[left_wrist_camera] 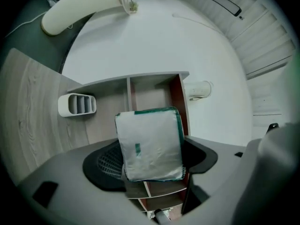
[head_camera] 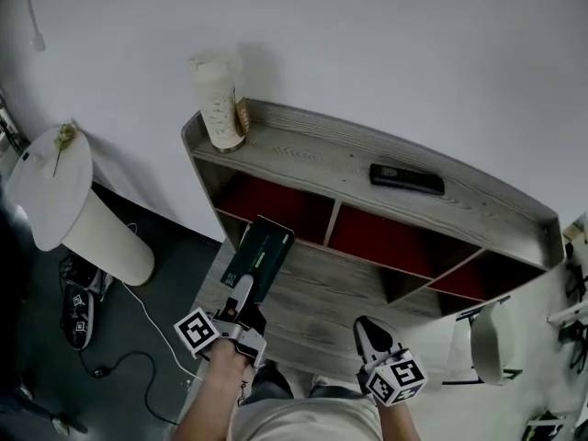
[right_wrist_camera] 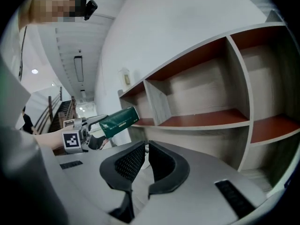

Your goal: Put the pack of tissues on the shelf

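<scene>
Two tongs we hold: our left tongs [head_camera: 238,294] pinch the tissues [head_camera: 258,257] before the shelf [head_camera: 349,168]; our right tongs [right_wrist_camera: 146,156] sit pressed together, empty.

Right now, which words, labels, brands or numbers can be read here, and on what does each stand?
None can be read as words.
On the pack of tissues: pale print on the green wrapper, too blurred.
On the cup on the shelf top: dark marks, too small.
</scene>
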A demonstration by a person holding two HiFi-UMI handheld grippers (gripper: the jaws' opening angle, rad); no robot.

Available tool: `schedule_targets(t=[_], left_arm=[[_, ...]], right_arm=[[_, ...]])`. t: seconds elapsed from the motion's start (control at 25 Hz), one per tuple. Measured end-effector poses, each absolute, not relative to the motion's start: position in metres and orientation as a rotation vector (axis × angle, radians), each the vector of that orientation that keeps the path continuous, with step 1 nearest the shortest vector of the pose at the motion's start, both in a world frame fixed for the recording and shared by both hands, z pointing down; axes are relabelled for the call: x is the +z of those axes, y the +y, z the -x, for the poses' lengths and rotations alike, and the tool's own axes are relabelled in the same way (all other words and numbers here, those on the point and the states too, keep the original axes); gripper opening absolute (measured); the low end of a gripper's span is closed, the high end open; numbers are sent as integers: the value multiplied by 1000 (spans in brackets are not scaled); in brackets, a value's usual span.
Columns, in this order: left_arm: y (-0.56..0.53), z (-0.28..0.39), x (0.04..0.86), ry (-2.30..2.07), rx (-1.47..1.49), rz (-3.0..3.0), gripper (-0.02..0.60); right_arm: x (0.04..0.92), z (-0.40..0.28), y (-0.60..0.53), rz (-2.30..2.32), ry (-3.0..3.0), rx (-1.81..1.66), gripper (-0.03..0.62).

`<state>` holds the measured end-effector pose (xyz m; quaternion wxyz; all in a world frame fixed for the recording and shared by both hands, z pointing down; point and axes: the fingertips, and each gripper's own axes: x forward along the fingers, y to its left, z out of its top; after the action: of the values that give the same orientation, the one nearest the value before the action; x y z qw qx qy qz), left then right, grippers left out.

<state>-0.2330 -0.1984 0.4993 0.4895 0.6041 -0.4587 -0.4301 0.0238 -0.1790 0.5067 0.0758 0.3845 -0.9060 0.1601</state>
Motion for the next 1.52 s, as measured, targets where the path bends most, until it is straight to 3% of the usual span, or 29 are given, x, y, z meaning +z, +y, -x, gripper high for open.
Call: schedule_targets(t=[0.6, 1.52], left_arm=[[-316, 197, 508, -966, -840, -1496, 368], [-342, 149, 501, -880, -775, -1574, 408]], right_arm=[[502, -43, -205, -1566, -2549, 501, 51], [497, -66, -206, -1651, -2475, 472, 51]])
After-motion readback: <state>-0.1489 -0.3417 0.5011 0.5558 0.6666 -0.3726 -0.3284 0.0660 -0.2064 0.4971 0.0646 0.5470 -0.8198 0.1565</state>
